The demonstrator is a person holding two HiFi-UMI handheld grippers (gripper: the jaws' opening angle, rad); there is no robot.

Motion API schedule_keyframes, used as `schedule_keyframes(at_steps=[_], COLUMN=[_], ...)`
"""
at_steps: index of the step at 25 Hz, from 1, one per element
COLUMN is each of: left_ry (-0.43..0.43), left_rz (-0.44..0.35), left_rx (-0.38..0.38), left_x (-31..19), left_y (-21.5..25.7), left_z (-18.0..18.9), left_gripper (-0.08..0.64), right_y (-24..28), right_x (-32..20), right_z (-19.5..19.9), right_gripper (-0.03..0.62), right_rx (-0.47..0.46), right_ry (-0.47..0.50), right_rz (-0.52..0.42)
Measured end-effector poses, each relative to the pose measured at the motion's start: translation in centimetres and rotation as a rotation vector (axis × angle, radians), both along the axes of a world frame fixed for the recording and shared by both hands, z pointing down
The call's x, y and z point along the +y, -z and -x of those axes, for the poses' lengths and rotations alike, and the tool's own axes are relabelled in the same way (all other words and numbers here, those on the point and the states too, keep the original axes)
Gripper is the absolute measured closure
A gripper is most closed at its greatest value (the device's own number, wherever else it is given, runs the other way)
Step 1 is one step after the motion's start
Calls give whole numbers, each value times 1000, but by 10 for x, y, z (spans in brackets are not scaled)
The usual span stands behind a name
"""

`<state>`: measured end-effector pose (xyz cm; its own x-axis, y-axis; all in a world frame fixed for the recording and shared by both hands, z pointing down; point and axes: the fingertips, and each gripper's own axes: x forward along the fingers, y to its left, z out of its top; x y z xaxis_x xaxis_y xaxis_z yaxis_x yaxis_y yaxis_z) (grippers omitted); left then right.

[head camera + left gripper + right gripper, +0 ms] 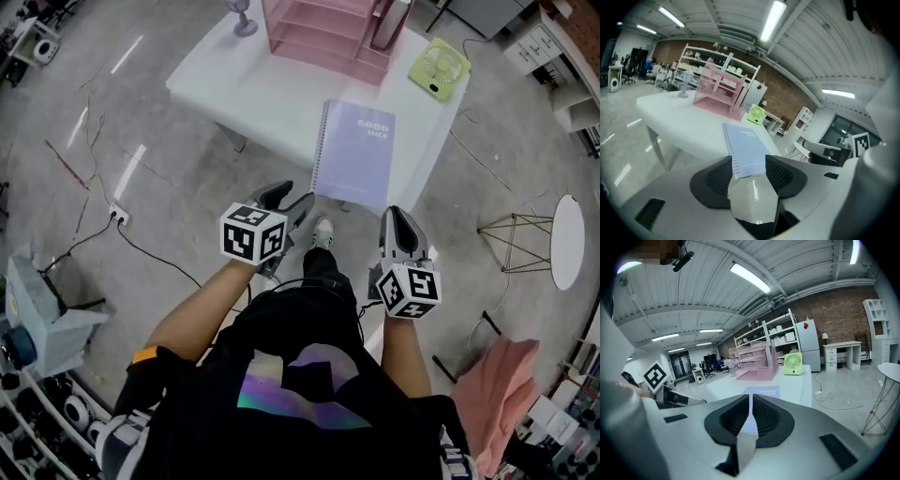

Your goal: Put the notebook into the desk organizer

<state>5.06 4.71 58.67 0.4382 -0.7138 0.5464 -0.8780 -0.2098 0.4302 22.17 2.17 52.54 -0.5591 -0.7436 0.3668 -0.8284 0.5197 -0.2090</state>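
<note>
A lilac spiral notebook [354, 151] lies flat near the front edge of the white table [272, 98]; it also shows in the left gripper view as the notebook [746, 147] and in the right gripper view as the notebook [762, 393]. The pink desk organizer [323, 33] stands at the table's far side, also seen as the organizer [719, 93] and the organizer [754, 364]. My left gripper [289, 204] hovers short of the table edge, left of the notebook, jaws apart with nothing between them. My right gripper [401, 221] hangs below the notebook's near right corner, jaws together and empty.
A green desk fan [438, 67] sits right of the organizer, and a small grey lamp base [243, 21] left of it. A round white side table [566, 240] stands at the right. Cables and a power strip [117, 216] lie on the floor at the left.
</note>
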Motion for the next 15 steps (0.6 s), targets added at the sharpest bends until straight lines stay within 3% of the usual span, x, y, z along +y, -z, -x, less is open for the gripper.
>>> schedule_keyframes(at_steps=[7,15], left_ry=[29,-1], left_rz=[180,273], left_rx=[114,231], left_x=[-30,-46], left_y=[-66,-94], left_z=[-2,-8], left_gripper=[325,318], right_y=[-32,-53], right_x=[-46,-64], right_z=[3,9], right_gripper=[574,574], right_rx=[24,36], right_ry=[39,34], right_rz=[46,77])
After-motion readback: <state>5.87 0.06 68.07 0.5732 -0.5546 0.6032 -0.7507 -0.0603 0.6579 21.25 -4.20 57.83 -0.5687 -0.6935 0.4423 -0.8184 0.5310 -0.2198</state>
